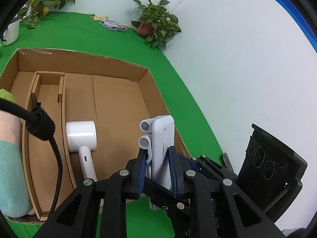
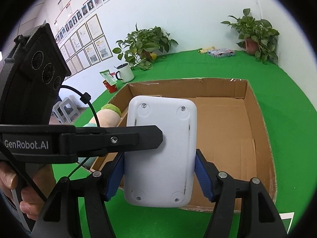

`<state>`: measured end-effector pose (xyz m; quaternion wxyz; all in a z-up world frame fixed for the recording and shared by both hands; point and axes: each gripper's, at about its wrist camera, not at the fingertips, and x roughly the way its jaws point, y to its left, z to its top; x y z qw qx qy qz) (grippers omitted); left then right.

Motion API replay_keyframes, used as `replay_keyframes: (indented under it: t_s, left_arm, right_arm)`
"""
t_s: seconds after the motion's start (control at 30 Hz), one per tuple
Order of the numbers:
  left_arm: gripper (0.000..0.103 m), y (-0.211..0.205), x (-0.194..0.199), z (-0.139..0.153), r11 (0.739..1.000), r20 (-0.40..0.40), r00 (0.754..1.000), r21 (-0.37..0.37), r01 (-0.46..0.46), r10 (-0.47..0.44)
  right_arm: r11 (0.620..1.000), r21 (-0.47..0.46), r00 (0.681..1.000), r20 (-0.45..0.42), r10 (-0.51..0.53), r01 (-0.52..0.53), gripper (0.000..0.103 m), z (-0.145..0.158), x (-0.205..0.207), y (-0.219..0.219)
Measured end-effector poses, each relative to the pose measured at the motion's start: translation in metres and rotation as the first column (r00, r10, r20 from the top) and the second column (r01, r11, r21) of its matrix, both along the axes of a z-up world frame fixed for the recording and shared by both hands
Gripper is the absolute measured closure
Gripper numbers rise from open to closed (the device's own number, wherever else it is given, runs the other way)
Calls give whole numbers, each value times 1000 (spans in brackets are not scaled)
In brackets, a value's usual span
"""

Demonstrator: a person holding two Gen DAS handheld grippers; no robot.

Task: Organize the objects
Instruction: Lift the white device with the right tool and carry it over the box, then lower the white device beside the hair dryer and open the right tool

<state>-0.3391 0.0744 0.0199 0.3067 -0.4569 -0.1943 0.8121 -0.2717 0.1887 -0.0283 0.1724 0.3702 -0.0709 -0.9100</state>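
While both grippers clamp the white device (image 2: 160, 154), only the left wrist view shows the hair dryer (image 1: 82, 138).

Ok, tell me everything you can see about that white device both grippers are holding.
The white device is a flat, rounded-corner plastic slab; its underside shows four small screws, round foot recesses and dark scuff lines. Two grey cylindrical ends sit at its top edge. It is held off the table, above the near edge of the cardboard box. The left gripper pinches its thin sides; the right gripper clamps its width.
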Motion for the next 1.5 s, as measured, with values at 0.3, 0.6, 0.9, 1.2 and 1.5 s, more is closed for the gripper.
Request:
replay_keyframes:
  t_s: [0.3,0.6,0.9,1.2,1.5]
  left_arm:
    - [85,4,-30,-39,1000,82,997,-23,-9,11]
    - [85,11,-51,-77,998,181,983,-61,-16,27]
    - [85,17,-57,-99,996,231,972,-91,-16,37]
    - [84,18,-61,-106,994,270,962,-111,-8,38]
    - [84,11,-56,-96,992,259,964,-127,-20,53]
  right_arm:
    - [1000,-23,996,94,12,-10,38,-27,-19,2]
    - [998,-55,978,207,33,-22,38,-57,-37,10]
    - [995,-100,948,314,60,-30,38,-78,-46,18]
    - [993,-110,927,369,73,-35,38,-88,-50,20]
    - [993,-110,915,397,72,-31,36,-90,-55,21]
